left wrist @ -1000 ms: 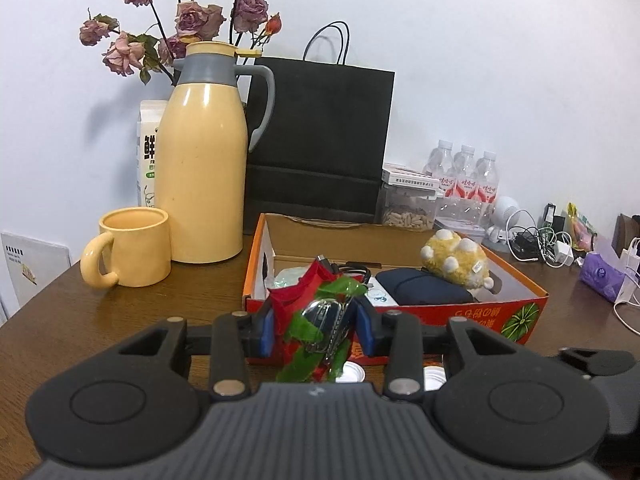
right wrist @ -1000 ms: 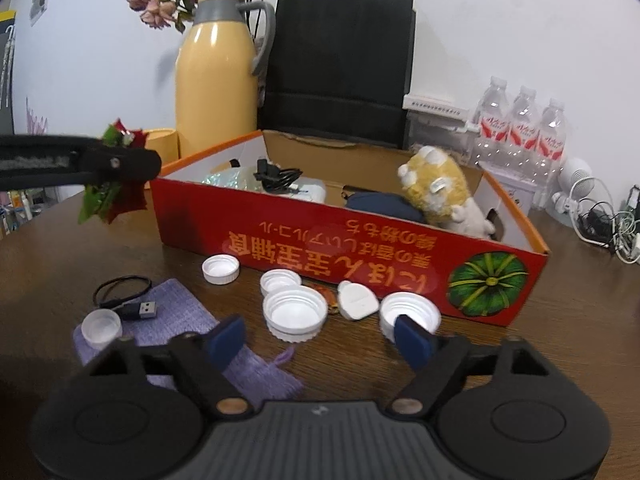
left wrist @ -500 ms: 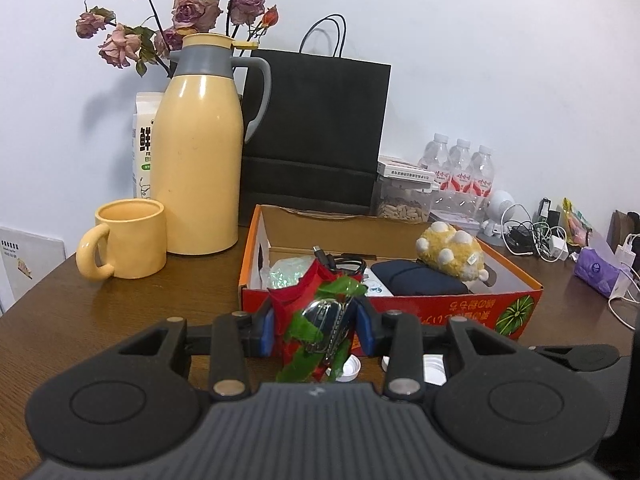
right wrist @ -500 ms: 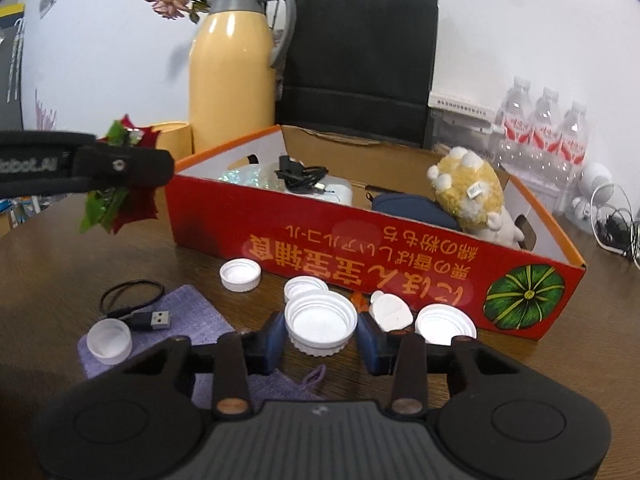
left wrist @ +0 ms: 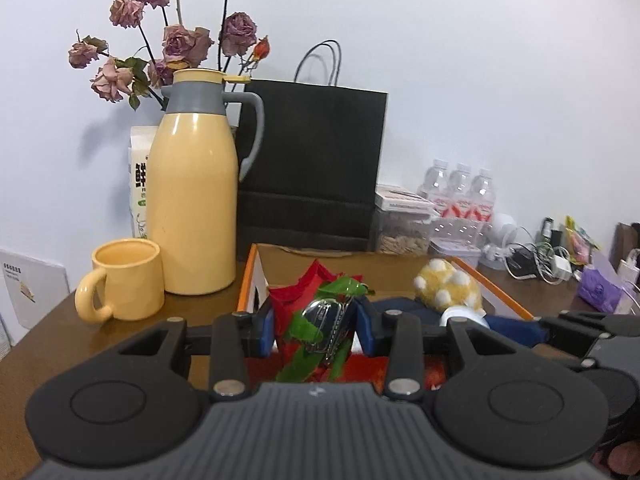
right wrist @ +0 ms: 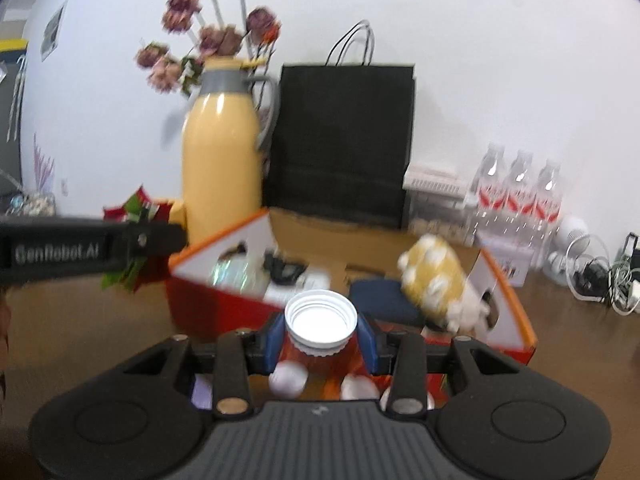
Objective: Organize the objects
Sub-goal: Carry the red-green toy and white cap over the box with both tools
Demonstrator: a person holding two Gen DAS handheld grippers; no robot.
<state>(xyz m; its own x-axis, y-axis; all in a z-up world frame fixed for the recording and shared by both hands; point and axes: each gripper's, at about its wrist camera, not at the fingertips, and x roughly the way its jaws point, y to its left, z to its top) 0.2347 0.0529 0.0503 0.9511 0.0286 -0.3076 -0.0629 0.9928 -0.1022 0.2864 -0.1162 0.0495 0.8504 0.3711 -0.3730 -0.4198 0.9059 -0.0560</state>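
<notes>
My left gripper [left wrist: 316, 326] is shut on a red and green ornament with a shiny metal piece [left wrist: 322, 318], held just in front of the near rim of the orange-red cardboard box [left wrist: 247, 280]. My right gripper [right wrist: 321, 338] is shut on a wide white screw lid [right wrist: 320, 318], lifted off the table before the box wall [right wrist: 208, 308]. The box holds a yellow plush toy [right wrist: 436, 276], a navy pouch [right wrist: 380, 300] and a black cable. More white caps [right wrist: 286, 378] lie on the table below the right gripper. In the right wrist view the left gripper's finger [right wrist: 92, 246] reaches in from the left.
Behind the box stand a yellow thermos jug [left wrist: 192, 208], a yellow mug [left wrist: 124, 284], a black paper bag [left wrist: 312, 160] and dried roses [left wrist: 184, 40]. Water bottles [left wrist: 460, 192] and tangled cables and chargers [left wrist: 532, 256] crowd the back right.
My right gripper closed on the wide white lid and lifted it off the table. My left gripper rose with the ornament and now sits closer to the box.
</notes>
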